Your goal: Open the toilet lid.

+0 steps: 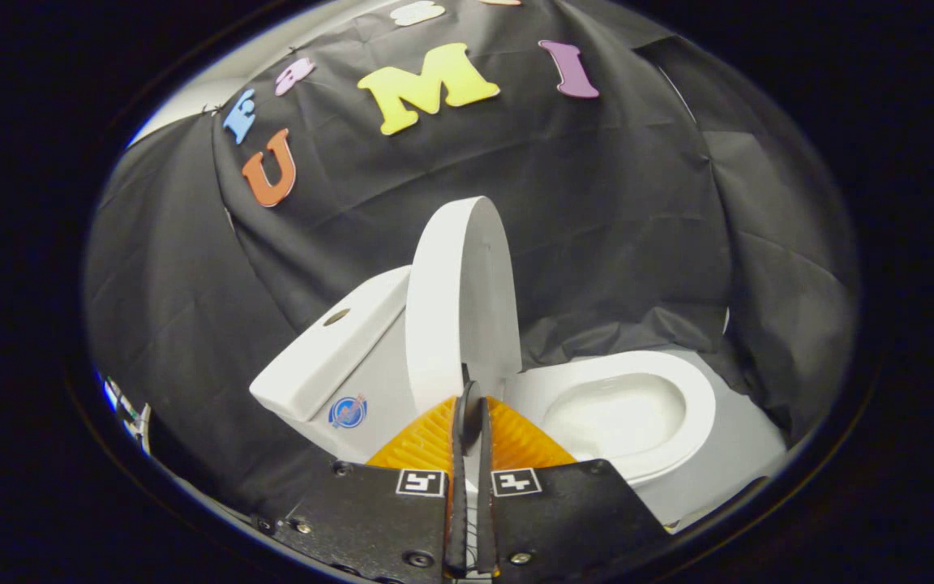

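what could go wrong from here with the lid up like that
The lid stands about upright by the tank; whether it leans on it is unclear. If the gripper, its fingers nearly closed at the lid's lower edge, lets go too soon, the lid might drop onto the seat.

Whether both fingers press the edge is hard to tell, so the hold may slip.

Pushing further could knock the lid hard against the tank.
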Tool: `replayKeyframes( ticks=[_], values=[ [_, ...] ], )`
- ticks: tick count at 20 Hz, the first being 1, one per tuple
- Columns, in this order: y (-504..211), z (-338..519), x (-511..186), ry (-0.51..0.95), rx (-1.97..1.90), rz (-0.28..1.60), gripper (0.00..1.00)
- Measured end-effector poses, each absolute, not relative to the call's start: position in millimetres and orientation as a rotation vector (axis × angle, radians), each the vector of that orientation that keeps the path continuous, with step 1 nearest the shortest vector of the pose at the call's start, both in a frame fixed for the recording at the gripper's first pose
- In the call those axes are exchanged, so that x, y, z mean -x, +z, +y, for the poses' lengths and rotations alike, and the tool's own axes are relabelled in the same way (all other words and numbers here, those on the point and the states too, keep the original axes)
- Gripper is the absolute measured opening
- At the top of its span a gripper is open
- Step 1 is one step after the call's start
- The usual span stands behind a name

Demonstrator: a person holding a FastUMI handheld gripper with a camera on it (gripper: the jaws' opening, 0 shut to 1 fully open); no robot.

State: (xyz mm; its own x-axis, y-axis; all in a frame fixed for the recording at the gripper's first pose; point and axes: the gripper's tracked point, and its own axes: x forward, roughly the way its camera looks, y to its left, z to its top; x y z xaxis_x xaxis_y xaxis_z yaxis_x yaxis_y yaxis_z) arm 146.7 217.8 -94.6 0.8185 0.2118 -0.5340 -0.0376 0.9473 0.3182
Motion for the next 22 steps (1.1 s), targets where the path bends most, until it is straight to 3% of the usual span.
replayKeyframes(
  ticks=[22],
  values=[
    [-95.1, 296.3, -155.3, 0.231, -0.132, 0.592, 0.08]
  ],
)
